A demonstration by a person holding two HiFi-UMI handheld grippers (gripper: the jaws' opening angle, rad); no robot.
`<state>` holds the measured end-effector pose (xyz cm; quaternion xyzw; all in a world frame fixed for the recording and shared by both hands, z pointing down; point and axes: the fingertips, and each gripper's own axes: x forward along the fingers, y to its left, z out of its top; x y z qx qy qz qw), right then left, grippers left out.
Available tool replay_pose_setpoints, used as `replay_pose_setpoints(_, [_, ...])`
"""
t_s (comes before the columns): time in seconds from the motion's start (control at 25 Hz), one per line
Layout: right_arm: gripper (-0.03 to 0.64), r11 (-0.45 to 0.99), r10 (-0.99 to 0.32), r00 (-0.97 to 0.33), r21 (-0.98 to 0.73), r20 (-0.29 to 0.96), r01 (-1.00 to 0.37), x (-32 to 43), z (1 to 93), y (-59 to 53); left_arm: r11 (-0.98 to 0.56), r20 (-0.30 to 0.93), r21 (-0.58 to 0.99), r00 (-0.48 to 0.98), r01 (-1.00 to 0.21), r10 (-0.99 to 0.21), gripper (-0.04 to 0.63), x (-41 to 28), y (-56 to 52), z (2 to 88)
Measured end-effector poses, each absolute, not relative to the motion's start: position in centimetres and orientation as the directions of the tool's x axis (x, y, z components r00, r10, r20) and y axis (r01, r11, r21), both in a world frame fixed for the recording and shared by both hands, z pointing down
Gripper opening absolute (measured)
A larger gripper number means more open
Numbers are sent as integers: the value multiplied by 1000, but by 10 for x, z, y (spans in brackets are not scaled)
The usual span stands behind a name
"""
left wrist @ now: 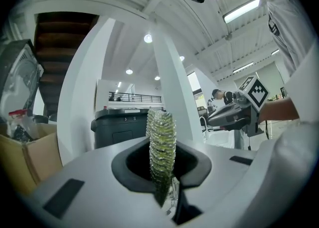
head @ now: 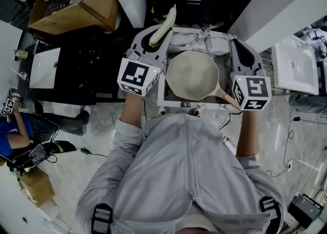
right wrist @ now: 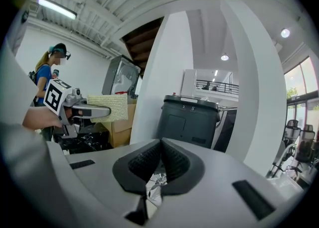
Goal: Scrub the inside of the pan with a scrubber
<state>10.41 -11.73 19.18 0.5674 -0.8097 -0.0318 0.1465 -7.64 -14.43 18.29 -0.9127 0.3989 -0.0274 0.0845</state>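
A cream pan (head: 191, 74) lies in the sink (head: 161, 97) below my chest, its handle (head: 225, 97) pointing toward my right hand. My left gripper (head: 156, 36) is held raised over the sink's far left corner, shut on a yellow-green scrubber (head: 163, 26). In the left gripper view the scrubber (left wrist: 162, 147) stands edge-on between the jaws of the left gripper (left wrist: 162, 165). My right gripper (head: 244, 54) hovers over the sink's right side, and in its own view the right gripper (right wrist: 160, 165) is shut with nothing between the pads. Neither gripper touches the pan.
A cardboard box (head: 76, 3) sits at the far left, and a white appliance (head: 296, 67) is to the right. A dark bin (right wrist: 192, 122) and a white pillar (right wrist: 169, 72) stand ahead. A person in blue (head: 10, 136) is at the left edge. Cables trail on the floor (head: 286, 141).
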Motion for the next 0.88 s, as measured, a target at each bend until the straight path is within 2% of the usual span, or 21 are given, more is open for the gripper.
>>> replay_pose_setpoints(0.88, [35, 355, -926, -308, 223, 220, -908, 95, 200, -115, -688, 19, -211, 701, -694, -713, 66, -76, -138, 189])
